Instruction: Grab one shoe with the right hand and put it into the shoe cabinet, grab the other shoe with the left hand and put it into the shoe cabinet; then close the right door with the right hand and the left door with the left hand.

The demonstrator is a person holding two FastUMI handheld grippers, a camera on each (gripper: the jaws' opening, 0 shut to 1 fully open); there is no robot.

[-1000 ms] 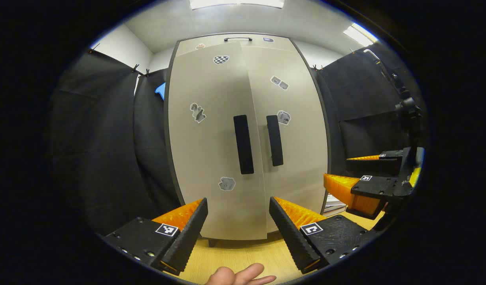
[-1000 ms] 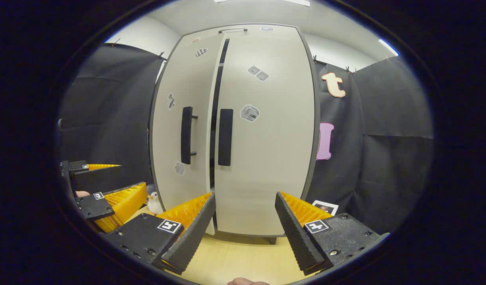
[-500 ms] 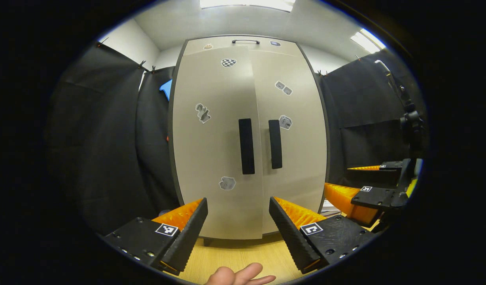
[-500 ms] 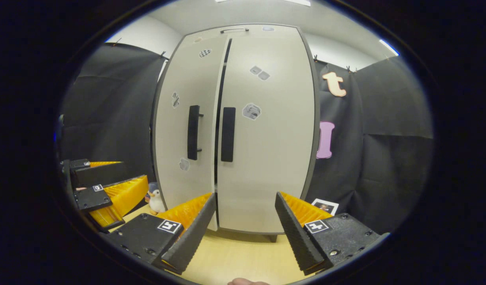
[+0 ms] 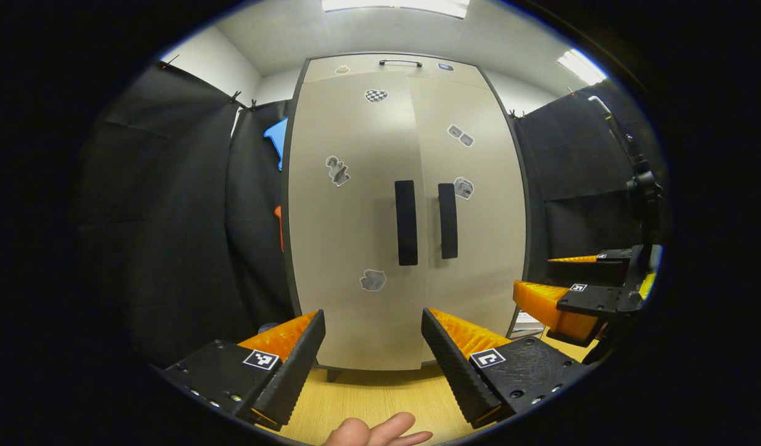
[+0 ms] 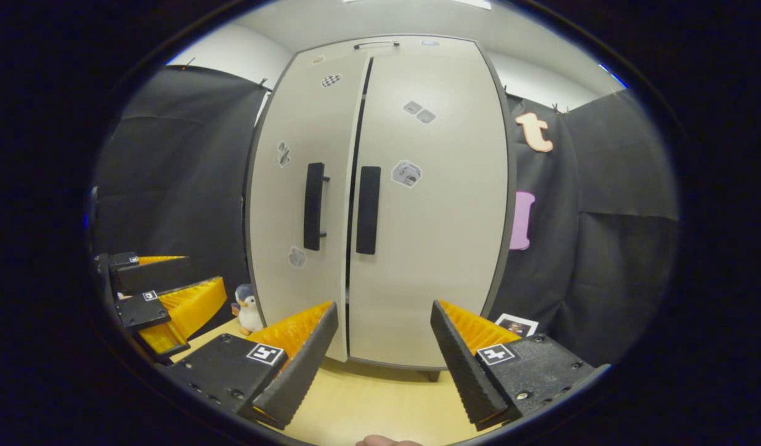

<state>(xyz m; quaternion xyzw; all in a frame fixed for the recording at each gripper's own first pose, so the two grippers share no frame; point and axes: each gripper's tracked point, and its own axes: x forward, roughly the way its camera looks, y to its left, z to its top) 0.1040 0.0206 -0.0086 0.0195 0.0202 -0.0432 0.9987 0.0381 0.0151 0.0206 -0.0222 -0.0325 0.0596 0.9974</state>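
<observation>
I have both tools held back from the shoe cabinet (image 5: 411, 217), with bare wooden floor (image 5: 380, 396) between my fingertips and its base. My left gripper (image 5: 373, 362) has its fingers spread wide and grips nothing; my right gripper (image 6: 383, 359) stands the same, fingers apart, nothing between them. Neither touches the cabinet.

In the left gripper view, the left door (image 5: 355, 235) and right door (image 5: 479, 235) meet almost flush, their two dark handles side by side near the centre seam. From the right gripper view I see a thin dark gap running top to bottom along that seam, and the left door's near edge stands slightly proud of the right door's face. I can't see the shoes.

Room to move: open floor in front of the doors. At the cabinet's left foot stands a small penguin toy (image 6: 250, 306), just beside the left corner. At the right foot a small card (image 6: 516, 324) lies on the floor near the black curtain. The curtains close in on both sides.
</observation>
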